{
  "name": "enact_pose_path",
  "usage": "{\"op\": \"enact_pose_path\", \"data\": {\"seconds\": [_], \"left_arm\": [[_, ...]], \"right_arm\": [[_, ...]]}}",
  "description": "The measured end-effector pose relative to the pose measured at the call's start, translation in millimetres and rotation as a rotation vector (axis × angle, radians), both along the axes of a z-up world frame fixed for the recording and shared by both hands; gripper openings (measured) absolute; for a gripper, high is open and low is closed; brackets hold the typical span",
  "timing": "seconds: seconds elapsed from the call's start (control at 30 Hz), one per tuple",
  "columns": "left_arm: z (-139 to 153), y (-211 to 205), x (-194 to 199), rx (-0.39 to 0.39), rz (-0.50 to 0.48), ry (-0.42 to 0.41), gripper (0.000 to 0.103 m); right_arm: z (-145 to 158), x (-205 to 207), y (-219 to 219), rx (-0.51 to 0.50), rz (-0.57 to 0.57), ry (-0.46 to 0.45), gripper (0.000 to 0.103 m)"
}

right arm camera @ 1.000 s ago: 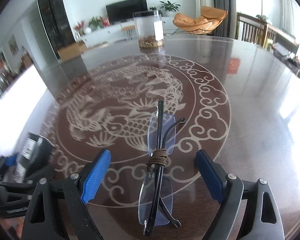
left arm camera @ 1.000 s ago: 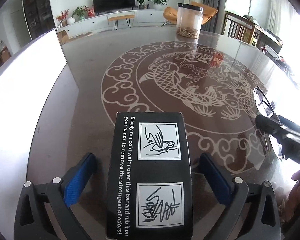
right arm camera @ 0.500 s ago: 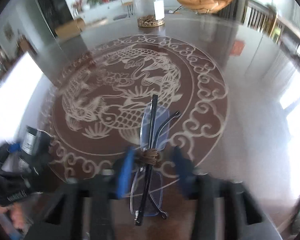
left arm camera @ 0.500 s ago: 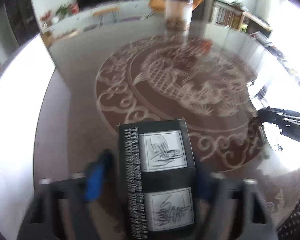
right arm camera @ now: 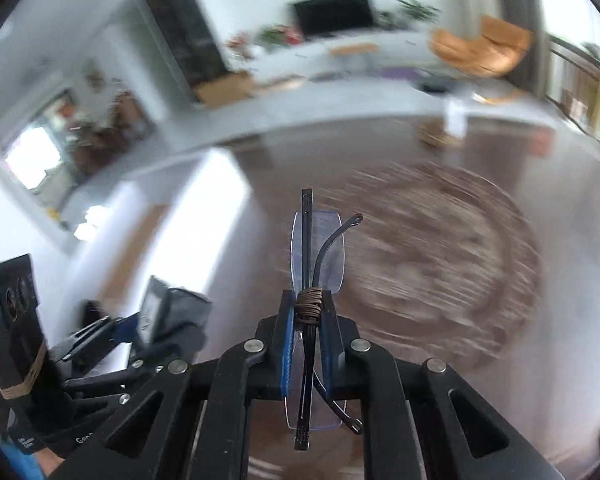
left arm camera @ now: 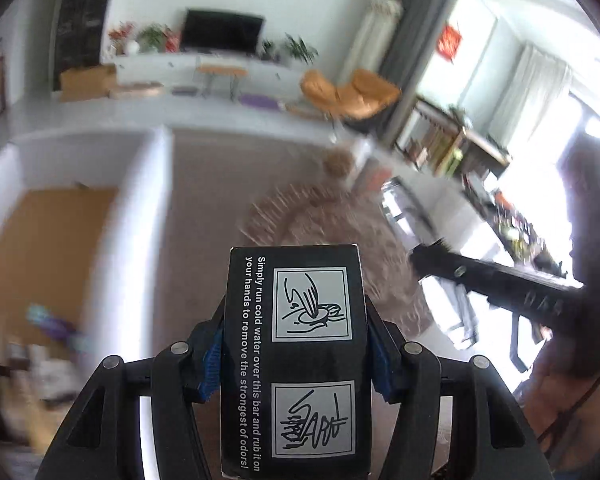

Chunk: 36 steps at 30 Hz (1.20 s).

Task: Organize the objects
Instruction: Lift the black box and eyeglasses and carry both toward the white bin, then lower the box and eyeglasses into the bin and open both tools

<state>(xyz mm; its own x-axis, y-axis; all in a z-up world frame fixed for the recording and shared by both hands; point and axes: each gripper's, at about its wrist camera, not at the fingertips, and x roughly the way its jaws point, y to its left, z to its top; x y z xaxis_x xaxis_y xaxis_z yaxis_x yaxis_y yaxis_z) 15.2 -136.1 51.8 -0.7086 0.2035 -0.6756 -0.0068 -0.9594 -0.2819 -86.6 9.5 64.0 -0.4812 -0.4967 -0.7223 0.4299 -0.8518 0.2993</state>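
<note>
Ahead of the left wrist camera, left gripper [left arm camera: 296, 344] clamped on a black box [left arm camera: 296, 360], blue pads [left arm camera: 210, 364] pressing both long sides, jaws just drawn in around it. Box printed with white instructions and two line drawings, carried clear above the brown table [left arm camera: 220, 220]. Off to the left, a white bin [left arm camera: 144, 184] with a tan floor, likely the drop place. At right, the other tool partly visible, dark and blurred. Ahead of the right wrist camera, right gripper [right arm camera: 308, 340] pinched tight on folded glasses [right arm camera: 316, 264], pads meeting at the cord-wrapped bridge, jaws just closed onto them; clear lenses and thin dark arms sticking out front and back, lifted off the patterned tabletop. Low at left, the box in its clamp again, near the bin's bright wall. Step in hand, by the look of it: carry after pickup, both items airborne. Next move probably calls for swinging left over the bin, lowering gently, then letting go, glasses set down softly to spare the lenses.
</note>
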Motion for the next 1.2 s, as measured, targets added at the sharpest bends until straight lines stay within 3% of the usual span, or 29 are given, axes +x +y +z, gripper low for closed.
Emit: {"op": "enact_pose_path", "data": {"seconds": [0.13,0.3,0.4,0.5,0.6,0.63,0.7,0.8,0.93,1.03,1.2], "left_arm": [[19.8,-74.0,31.6,-0.113,0.151,0.0,0.058],[-7.2,-154.4,57.7,-0.215,0.33,-0.125,0.058],[-32.4,-190.0,67.0,-0.196,0.395,-0.227,0.058],[-47.9,-199.5,70.8,-0.183,0.42,-0.287,0.06],[-52.1,-196.7,77.5,-0.186,0.426,-0.296,0.066],[-50.1,-195.9,79.8,-0.195,0.433,-0.284,0.074],[-47.9,-195.3,86.1,-0.226,0.462,-0.272,0.078],[-40.2,-199.2,90.7,-0.224,0.484,-0.247,0.085],[-12.6,-194.2,97.9,-0.273,0.51,-0.176,0.089],[18.7,-187.3,112.2,-0.321,0.594,-0.12,0.103],[44.8,-172.9,137.9,-0.221,0.609,-0.08,0.103]], "right_arm": [[14.3,19.7,-92.0,-0.085,0.171,-0.023,0.012],[5.0,49.9,-182.9,-0.038,0.342,-0.05,0.012],[-16.5,61.3,-225.8,0.045,0.402,-0.078,0.012],[-44.1,62.3,-254.5,0.124,0.44,-0.128,0.013],[-65.3,58.2,-265.3,0.166,0.448,-0.178,0.016],[-68.1,57.4,-266.4,0.17,0.452,-0.191,0.019],[-69.8,54.3,-264.0,0.168,0.445,-0.198,0.028],[-61.8,50.2,-254.9,0.161,0.432,-0.181,0.048],[-33.9,48.6,-244.2,0.171,0.418,-0.114,0.062],[-15.4,49.3,-239.4,0.192,0.42,-0.07,0.075],[0.7,51.9,-227.4,0.217,0.418,-0.073,0.079]]}}
